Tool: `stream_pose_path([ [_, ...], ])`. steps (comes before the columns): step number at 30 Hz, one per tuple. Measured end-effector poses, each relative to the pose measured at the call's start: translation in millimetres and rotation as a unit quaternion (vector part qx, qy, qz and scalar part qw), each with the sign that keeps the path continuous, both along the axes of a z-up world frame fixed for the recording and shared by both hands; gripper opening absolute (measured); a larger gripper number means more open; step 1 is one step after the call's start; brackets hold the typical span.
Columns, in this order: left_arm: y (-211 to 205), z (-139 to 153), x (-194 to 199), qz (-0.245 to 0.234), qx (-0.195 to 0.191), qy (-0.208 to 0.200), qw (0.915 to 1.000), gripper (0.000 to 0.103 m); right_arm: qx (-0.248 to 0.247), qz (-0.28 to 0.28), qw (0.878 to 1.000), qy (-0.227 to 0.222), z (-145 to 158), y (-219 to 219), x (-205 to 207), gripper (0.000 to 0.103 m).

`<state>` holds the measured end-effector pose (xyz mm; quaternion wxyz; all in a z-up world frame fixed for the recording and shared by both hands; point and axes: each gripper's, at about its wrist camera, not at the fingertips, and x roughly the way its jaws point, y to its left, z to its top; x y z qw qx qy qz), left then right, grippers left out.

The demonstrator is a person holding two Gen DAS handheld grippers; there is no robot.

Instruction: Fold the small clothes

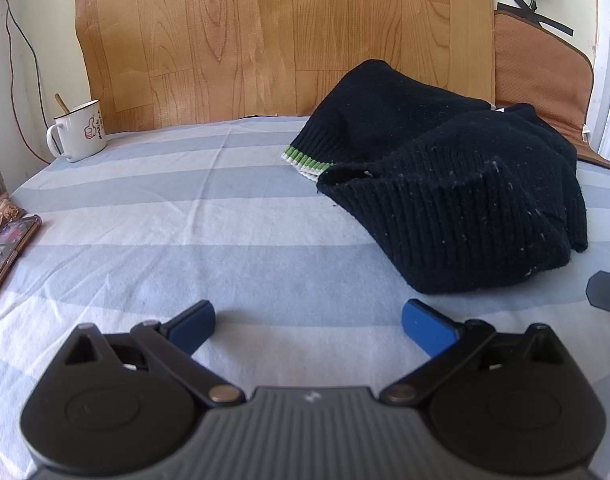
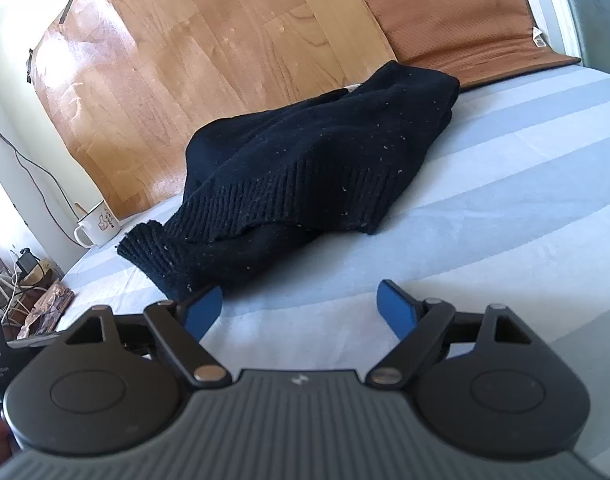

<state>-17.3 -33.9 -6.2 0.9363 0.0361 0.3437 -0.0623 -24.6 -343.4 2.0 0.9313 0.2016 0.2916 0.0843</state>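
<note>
A framed picture (image 1: 7, 248) is getting cut off at the left edge. A white mug (image 1: 79, 130) is standing far left, holding a utensil whose end is hidden. The left gripper (image 1: 308, 326) is hovering with jaws apart, nothing between them. The black sweater (image 1: 457, 184) is lying crumpled on the striped sheet (image 1: 185, 220), ahead and right. The right gripper (image 2: 299, 306) is gaping empty, sweater hem just ahead-left.

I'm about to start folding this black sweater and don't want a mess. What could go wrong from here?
The black sweater lies bunched in overlapping layers, so open tongs closing on it may pinch several layers at once and drag the whole heap instead of one edge. The white mug stands near the striped sheet's far corner; a wide sweep of fabric that way might knock it. Pulling could also wrinkle the loose sheet.
</note>
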Motion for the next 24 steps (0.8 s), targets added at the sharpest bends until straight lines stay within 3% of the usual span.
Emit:
stream_pose_path([
  [11,2.6,-0.4,-2.4,-0.009,-0.007,-0.001,0.9999,0.103,0.004,-0.004,1.000,-0.002,3.6,-6.6,-2.4,0.085],
  [15,19.0,3.1,-7.4,0.001,-0.056,-0.016,0.9983,0.103,-0.023,-0.015,0.998,-0.049,22.7,-10.1,-3.2,0.067],
  [20,44.9,6.0,-6.6,0.035,-0.123,-0.027,0.9915,0.103,-0.072,0.026,0.994,-0.078,45.0,14.6,28.2,0.063],
  [23,55.5,6.6,-5.6,0.039,-0.152,-0.029,0.9871,0.103,-0.092,0.053,0.992,-0.067,45.3,34.1,58.7,0.064],
  [24,58.3,6.5,-5.2,0.040,-0.160,-0.029,0.9858,0.103,-0.101,0.056,0.991,-0.063,44.1,40.1,69.3,0.069],
])
